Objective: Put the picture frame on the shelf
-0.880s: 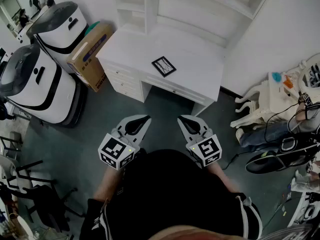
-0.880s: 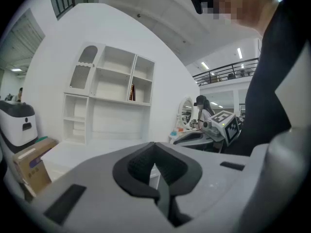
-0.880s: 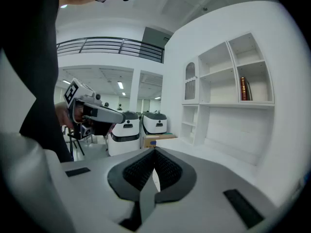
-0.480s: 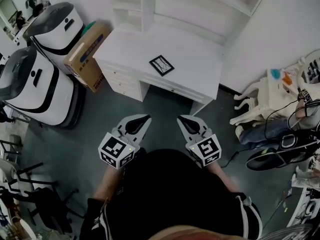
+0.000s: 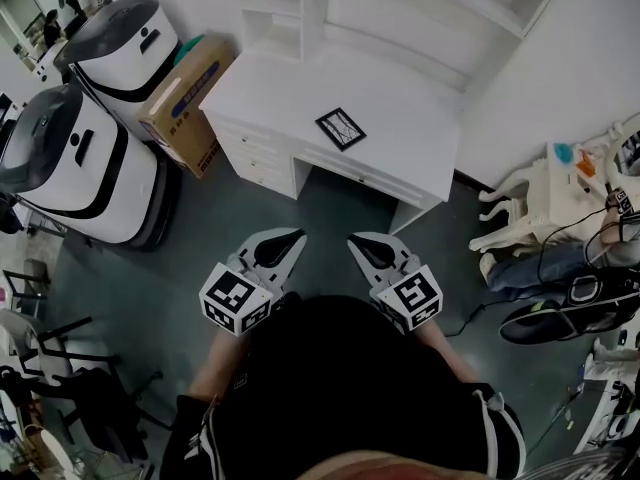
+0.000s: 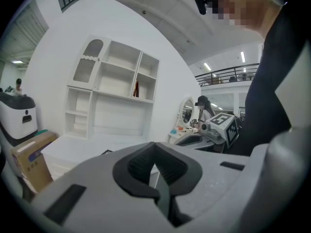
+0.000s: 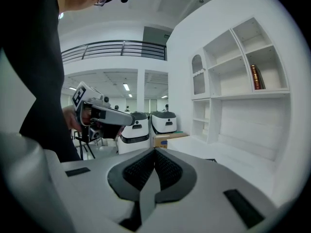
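I am on the approach: nothing has been picked up yet. My left claw (image 5: 288, 240) and my right claw (image 5: 360, 243) are both closed tight on nothing, their pads meeting. I hold them side by side close to my body, well short of the bench (image 5: 270, 78).

The picture frame (image 5: 341, 128) lies flat on the bench top, near the front edge and about midway along it, with nothing else touching it. The shelf (image 5: 395, 13) rises from the back of the bench against the wall. Most of its open compartments look bare, though one upper compartment holds a couple of books (image 7: 256, 76).

As I judge it, the next move is to close the gap to the bench and spread one claw wide before it reaches the frame. The frame lies flat and looks thin, so I expect to tip the claw down steeply and catch it by one edge. The other claw could steady it, or nudge it toward the bench's front edge if the jaws cannot get under it. Either claw looks about equally placed for the reach. Only after a firm pinch does the lift to the back of the bench make sense.
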### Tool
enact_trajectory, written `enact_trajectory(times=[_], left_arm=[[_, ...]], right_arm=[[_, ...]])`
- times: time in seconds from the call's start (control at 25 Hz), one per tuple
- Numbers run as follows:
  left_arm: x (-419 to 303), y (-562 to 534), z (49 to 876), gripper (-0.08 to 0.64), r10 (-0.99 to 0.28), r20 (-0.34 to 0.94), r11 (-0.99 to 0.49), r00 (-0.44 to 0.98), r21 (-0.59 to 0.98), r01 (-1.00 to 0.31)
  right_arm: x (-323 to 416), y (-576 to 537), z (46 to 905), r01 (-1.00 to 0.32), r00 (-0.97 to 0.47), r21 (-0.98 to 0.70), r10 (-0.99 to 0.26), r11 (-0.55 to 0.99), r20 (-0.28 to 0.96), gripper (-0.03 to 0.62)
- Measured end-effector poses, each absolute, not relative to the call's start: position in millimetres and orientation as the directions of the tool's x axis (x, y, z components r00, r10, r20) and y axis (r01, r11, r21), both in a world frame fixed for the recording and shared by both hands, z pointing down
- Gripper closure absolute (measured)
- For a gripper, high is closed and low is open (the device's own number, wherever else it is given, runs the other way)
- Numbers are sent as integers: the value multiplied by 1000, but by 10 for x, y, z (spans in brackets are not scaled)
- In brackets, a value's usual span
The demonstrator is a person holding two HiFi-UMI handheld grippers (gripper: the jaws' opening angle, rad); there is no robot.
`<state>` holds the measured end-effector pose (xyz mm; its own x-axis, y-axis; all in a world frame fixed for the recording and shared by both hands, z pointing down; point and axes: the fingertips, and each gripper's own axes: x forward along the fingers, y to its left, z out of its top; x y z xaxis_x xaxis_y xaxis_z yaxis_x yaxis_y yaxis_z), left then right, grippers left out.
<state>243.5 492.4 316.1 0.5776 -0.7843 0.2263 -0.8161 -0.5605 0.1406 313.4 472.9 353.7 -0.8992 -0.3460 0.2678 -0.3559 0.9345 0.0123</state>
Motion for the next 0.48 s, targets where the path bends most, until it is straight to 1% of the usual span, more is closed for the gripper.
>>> enact_trajectory(times=[0.24, 0.48], left_arm=[[1940, 5014, 3157, 560, -806, 228, -528, 546, 141, -838], [1421, 5140, 3235, 560, -798, 247, -529, 549, 150, -836]], right_arm=[[2617, 4752, 3563, -325, -916, -27, -307, 945, 256, 572], [2147, 4729, 3569, -357, -904, -26, -339, 934, 260, 572]])
